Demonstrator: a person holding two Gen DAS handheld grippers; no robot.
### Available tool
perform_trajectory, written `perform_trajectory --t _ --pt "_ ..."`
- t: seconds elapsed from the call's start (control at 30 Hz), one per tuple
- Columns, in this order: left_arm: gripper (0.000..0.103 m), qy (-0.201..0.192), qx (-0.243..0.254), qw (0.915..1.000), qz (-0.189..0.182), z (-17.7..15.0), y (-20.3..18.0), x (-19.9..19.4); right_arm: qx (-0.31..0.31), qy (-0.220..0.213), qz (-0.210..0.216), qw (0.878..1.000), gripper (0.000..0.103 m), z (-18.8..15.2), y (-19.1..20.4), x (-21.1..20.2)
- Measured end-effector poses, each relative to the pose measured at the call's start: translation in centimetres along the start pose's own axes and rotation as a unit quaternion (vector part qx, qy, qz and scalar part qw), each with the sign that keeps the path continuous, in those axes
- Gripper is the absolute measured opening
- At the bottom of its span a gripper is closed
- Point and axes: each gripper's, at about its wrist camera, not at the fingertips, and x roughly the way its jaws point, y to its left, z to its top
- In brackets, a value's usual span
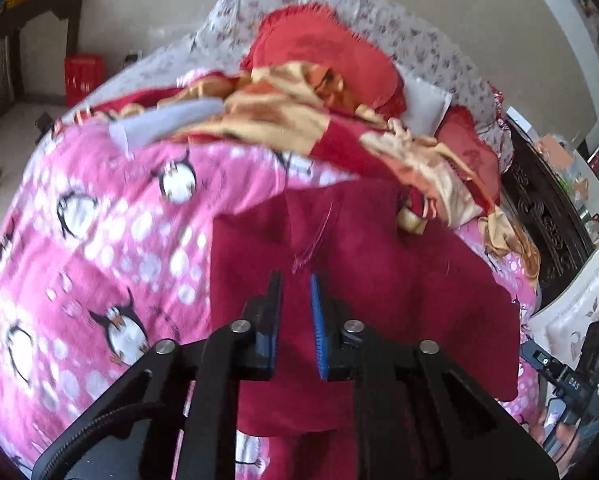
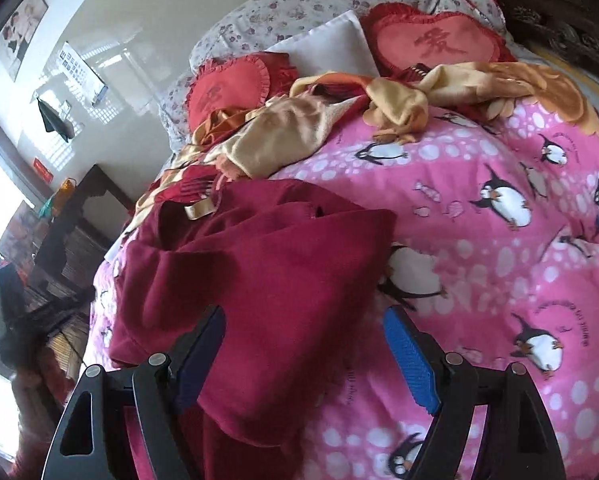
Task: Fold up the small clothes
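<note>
A dark red garment (image 1: 379, 280) lies spread on the pink penguin bedspread (image 1: 99, 240). My left gripper (image 1: 294, 280) sits on its middle, jaws drawn close with a ridge of the red cloth pinched between the pads. In the right wrist view the same garment (image 2: 267, 272) is rumpled, one flap folded over. My right gripper (image 2: 305, 314) stands wide open above its near edge. The cloth covers part of the left finger, the blue-padded right finger (image 2: 409, 360) hangs over the bedspread (image 2: 499, 260), and nothing is gripped.
A crumpled red and gold blanket (image 1: 283, 120) lies just beyond the garment. Red heart cushions (image 2: 435, 44) and floral pillows (image 2: 299, 4) sit behind it. A dark carved bed frame (image 1: 539, 208) borders the right edge. Dark wooden furniture (image 2: 79, 216) stands beside the bed.
</note>
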Motion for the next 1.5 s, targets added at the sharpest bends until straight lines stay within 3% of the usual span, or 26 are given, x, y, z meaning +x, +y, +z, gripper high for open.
perform_trajectory --t 0.03,0.1,0.3,0.37,0.43,0.47,0.73,0.83,0.97,1.13,1.27,1.37,1.43,1.47,1.5 --pt "0.040 0.006 -0.006 1.0000 -0.004 -0.2 -0.1 0.4 -0.003 -0.001 0.000 1.000 0.079 0.0 0.3 0.0" --pt "0.057 0.012 -0.023 0.9996 -0.009 -0.5 -0.3 1.1 -0.016 -0.003 -0.005 1.000 0.079 0.0 0.7 -0.4" --pt "0.058 0.025 -0.029 0.9989 -0.025 -0.6 -2.4 3.8 -0.021 -0.004 -0.019 1.000 0.079 -0.1 0.2 -1.1" --pt "0.047 0.030 -0.026 0.9991 -0.019 -0.7 -3.0 4.8 -0.016 -0.004 -0.020 1.000 0.079 -0.1 -0.1 -1.2" --pt "0.015 0.028 -0.024 0.9993 -0.005 -0.6 -3.1 5.1 -0.013 -0.005 -0.020 1.000 0.079 -0.2 -0.3 -1.3" --pt "0.009 0.024 -0.024 0.9994 -0.002 -0.5 -3.1 4.9 -0.012 -0.006 -0.020 1.000 0.079 -0.2 -0.3 -1.3" --pt "0.006 -0.060 -0.011 0.9979 -0.023 0.7 -1.1 -1.7 0.002 -0.014 -0.019 1.000 0.079 0.2 -0.9 -1.2" --pt "0.006 -0.065 -0.019 0.9975 -0.021 0.3 0.2 -3.0 0.011 -0.016 -0.009 1.000 0.079 0.3 -0.9 -1.2" --pt "0.006 -0.057 -0.032 0.9978 0.007 -1.4 2.2 -2.7 0.006 -0.012 -0.010 1.000 0.079 0.4 -0.5 -0.7" --pt "0.006 0.002 -0.080 0.9962 0.035 -3.3 4.7 0.8 0.028 -0.019 -0.004 0.999 0.085 1.7 -1.1 0.3" --pt "0.006 0.004 -0.059 0.9967 0.055 -3.8 3.8 1.5 0.044 0.001 0.021 0.999 0.085 3.0 -1.4 3.2" --pt "0.006 0.002 -0.051 0.9968 0.062 -3.5 3.2 1.6 0.031 0.017 0.008 0.999 0.085 3.4 -1.0 5.5" --pt "0.006 0.001 -0.051 0.9968 0.061 -3.2 2.9 1.5 -0.020 -0.005 -0.014 1.000 0.045 3.6 0.6 5.4" --pt "0.006 0.000 -0.050 0.9969 0.061 -3.1 2.8 1.4 -0.059 -0.008 -0.032 0.998 0.019 3.9 1.8 5.1" --pt "0.006 -0.003 -0.047 0.9973 0.057 -2.9 2.5 1.3 -0.077 -0.012 -0.040 0.996 0.016 4.1 2.3 4.7"
